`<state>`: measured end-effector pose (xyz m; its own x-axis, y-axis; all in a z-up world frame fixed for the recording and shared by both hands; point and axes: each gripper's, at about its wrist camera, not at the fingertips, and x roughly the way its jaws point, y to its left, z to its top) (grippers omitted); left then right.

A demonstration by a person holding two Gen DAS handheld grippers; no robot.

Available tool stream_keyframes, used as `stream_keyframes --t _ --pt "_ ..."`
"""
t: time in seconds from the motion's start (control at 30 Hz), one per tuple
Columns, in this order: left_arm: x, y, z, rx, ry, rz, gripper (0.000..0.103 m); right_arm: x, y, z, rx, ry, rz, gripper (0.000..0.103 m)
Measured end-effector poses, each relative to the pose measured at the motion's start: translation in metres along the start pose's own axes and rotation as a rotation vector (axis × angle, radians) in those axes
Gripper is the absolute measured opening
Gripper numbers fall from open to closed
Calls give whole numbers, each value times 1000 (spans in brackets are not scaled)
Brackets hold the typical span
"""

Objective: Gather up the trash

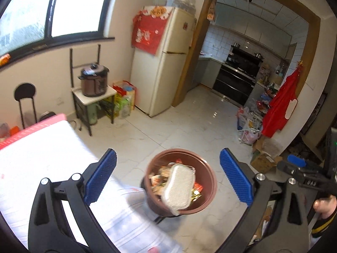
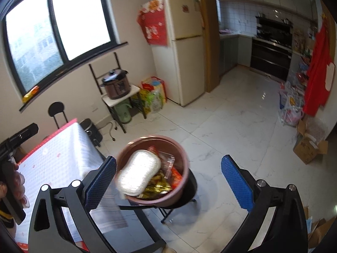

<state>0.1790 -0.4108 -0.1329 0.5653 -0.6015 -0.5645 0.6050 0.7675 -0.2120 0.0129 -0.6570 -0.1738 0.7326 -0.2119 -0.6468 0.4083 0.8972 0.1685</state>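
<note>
A brown round trash bin (image 1: 207, 198) stands on a black stool beside the table; it also shows in the right wrist view (image 2: 183, 158). A white oval sponge-like pad (image 1: 179, 186) lies on top of wrappers inside it, seen too in the right wrist view (image 2: 138, 176). My left gripper (image 1: 168, 179) is open and empty above the bin. My right gripper (image 2: 168, 181) is open and empty, also over the bin. The right gripper shows at the right edge of the left wrist view (image 1: 299, 168).
A table with a white cloth and red edge (image 1: 42, 160) lies at the left (image 2: 63, 154). A fridge (image 1: 164, 63), a rack with a pressure cooker (image 1: 93, 82), cardboard boxes (image 2: 309, 147) and bags stand around the tiled floor.
</note>
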Motion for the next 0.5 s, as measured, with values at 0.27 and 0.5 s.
stream_keyframes --t 0.27,0.5 --pt "-113 42 -1 42 -95 57 97 -48 94 2 -94 -57 42 98" --pt "-202 71 -10 71 -175 114 97 -95 173 -5 -163 -104 80 98"
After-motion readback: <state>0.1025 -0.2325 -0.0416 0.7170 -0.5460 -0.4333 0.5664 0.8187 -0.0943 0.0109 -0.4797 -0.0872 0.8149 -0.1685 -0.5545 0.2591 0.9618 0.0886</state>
